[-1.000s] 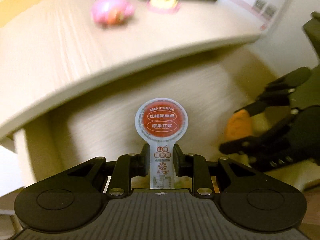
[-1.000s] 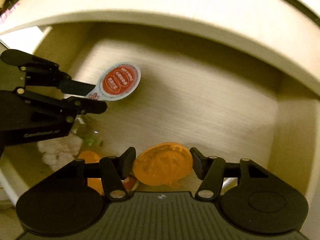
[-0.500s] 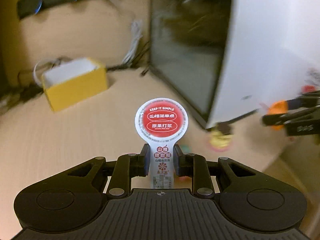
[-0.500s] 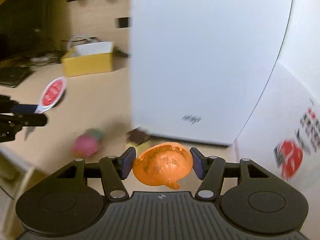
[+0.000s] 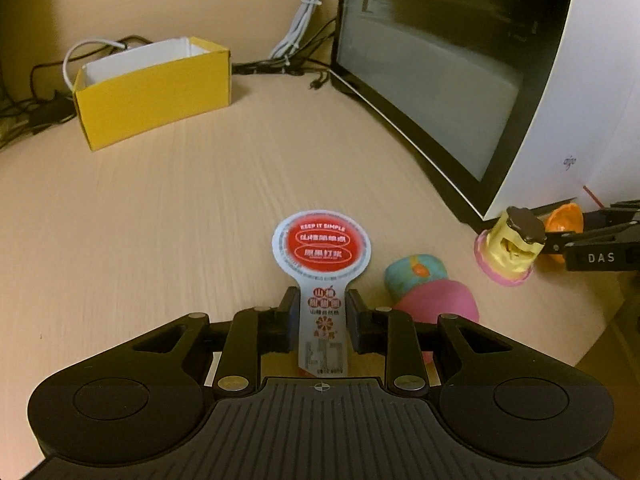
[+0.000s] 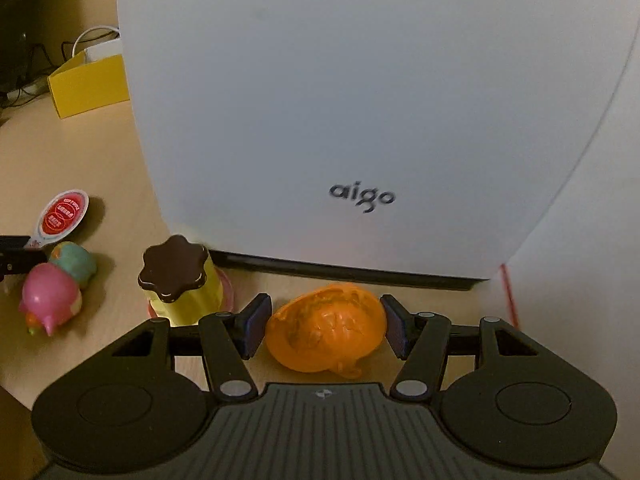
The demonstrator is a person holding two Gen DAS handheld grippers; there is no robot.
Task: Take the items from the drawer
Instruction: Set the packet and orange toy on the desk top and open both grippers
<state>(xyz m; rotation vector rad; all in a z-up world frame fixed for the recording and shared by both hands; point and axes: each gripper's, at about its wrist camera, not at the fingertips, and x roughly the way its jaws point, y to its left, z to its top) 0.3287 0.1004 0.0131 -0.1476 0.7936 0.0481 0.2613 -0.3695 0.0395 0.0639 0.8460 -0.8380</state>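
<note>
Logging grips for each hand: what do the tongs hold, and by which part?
Left tongs pinch the lollipop-shaped snack packet by its narrow stem. Right tongs clamp the orange toy across its sides.

Snack sachet (image 5: pixel 322 280): a flat white packet with a round red-printed head and a narrow printed stem, held upright by the stem above the wooden desk (image 5: pixel 160 208). Orange toy (image 6: pixel 328 328): a lumpy, rounded, glossy piece, held off the desk in front of the white case (image 6: pixel 360 100). On the desk lie a pink-and-teal toy (image 6: pixel 56 288) on its side and, to its right, an upright yellow pudding toy (image 6: pixel 180 284) with a dark brown top and pink base.
</note>
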